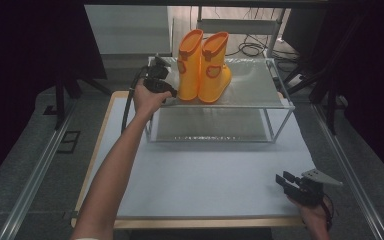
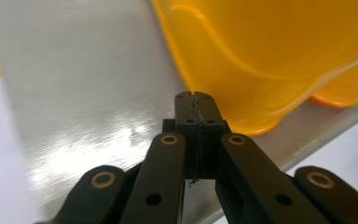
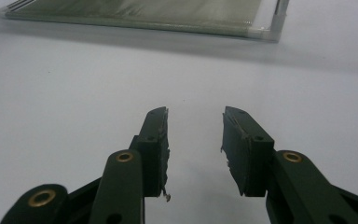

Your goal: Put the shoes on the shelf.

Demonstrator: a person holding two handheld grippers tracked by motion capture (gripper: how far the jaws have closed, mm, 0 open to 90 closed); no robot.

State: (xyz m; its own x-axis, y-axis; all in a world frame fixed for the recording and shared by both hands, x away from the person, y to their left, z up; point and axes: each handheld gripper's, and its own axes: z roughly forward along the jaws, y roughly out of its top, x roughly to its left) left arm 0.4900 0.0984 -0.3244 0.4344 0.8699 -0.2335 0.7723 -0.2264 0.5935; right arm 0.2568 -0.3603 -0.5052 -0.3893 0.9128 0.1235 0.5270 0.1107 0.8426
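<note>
Boots (image 1: 203, 65) orange-yellow, darker orange trim – shelf (image 1: 250, 82) silvery brushed metal – tabletop (image 1: 205, 175) white.

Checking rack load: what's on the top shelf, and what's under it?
On the top shelf stands a pair of orange boots, with the shut left hand-held gripper beside them. Under it the lower shelf looks bare; its back part is covered.

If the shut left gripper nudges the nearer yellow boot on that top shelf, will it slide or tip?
The nearer boot is tall over a short sole, so a push high on the shaft would probably tip it; it may lean into the other boot beside it. The shelf looks smooth and shiny, so a low push would likely slide it. The glossy moulded shell suggests it is light and slippery.
</note>
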